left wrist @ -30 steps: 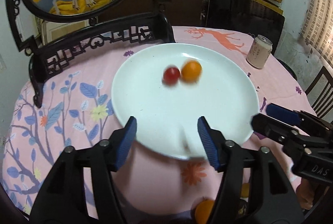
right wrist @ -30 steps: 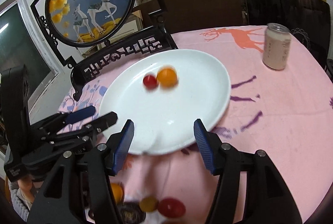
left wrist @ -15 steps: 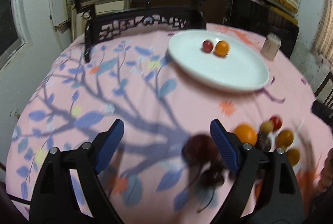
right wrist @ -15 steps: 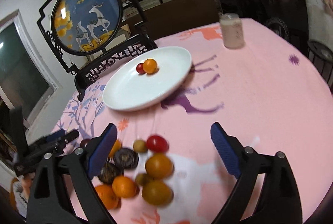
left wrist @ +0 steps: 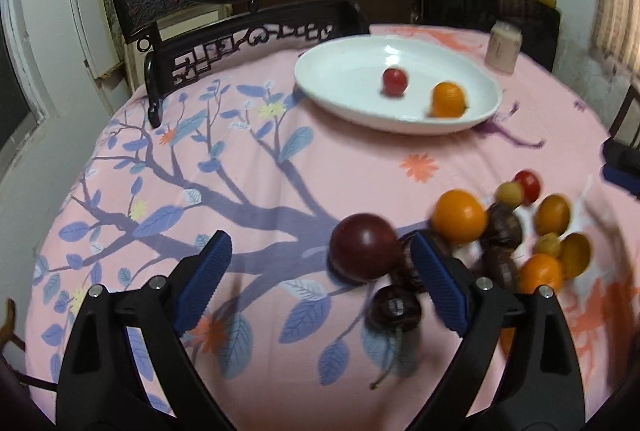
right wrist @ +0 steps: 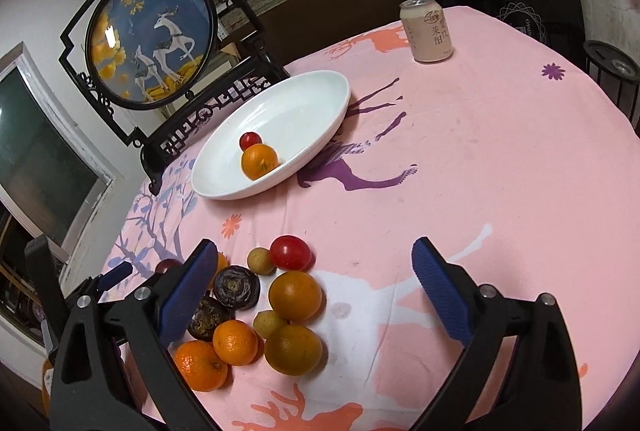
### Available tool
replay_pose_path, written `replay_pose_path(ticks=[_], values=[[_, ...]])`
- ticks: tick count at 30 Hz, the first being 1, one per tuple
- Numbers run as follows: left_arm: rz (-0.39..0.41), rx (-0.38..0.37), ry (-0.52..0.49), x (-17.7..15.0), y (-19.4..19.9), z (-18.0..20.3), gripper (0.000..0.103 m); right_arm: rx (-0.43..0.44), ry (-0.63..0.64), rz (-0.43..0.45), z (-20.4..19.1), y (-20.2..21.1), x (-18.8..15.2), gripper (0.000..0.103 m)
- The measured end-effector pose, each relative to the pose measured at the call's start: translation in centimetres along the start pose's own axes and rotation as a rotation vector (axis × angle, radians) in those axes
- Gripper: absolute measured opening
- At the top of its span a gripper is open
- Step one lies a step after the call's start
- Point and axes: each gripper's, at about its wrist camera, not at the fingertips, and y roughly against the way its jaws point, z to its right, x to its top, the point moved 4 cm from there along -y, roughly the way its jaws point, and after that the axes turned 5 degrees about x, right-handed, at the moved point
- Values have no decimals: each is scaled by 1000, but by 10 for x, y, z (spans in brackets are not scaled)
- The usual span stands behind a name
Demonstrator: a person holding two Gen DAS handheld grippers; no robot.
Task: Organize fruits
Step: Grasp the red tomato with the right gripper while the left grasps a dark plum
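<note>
**Both tongs over the fruit pile, next pick not yet made**

Left wrist view: left tongs with jaws opening, wide apart, nothing pressed by the pads. A dark red plum lies between the jaws, nearer the right pad, not touching it as far as visible. A cherry sits just below the plum, its stem trailing toward the camera, so its long axis runs roughly along the tongs' pointing line. Rest of the pile lies right of the right pad; this part is blurred. White plate is well ahead w/ a small red fruit and an orange in it.

Right wrist view: right tongs wide open, empty. Pile sits between the jaws toward the left pad, some fruit behind that pad. Round fruit, no clear long axis. Can far ahead, upright.

Step, est.: two fruit plated, reach for next pair in hand. Next move: left tongs to centre on the plum, then close gently; round fruit likely to roll. Right tongs need one outer fruit singled out, pile too tight for a clean bite.
</note>
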Motion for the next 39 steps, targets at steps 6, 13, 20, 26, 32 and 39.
replay_pose_path(ticks=[6,13,20,26,32,39], values=[[-13,35,86,6,-5,-34,97,-4,-2,1,2,1,0,98],[-52,-49,165,4,-11,-45,97,-2,-2,4,1,2,0,98],[-9,-66,57,2,-6,-16,78,-13,7,6,1,2,0,98],[-48,-111,-31,-4,-12,6,40,-6,50,-9,-6,-2,-2,98],[-69,-145,9,-6,-16,1,38,68,34,-47,-8,-8,-4,87],[-68,-131,25,-3,-16,0,37,129,0,-141,-9,-31,-8,65]])
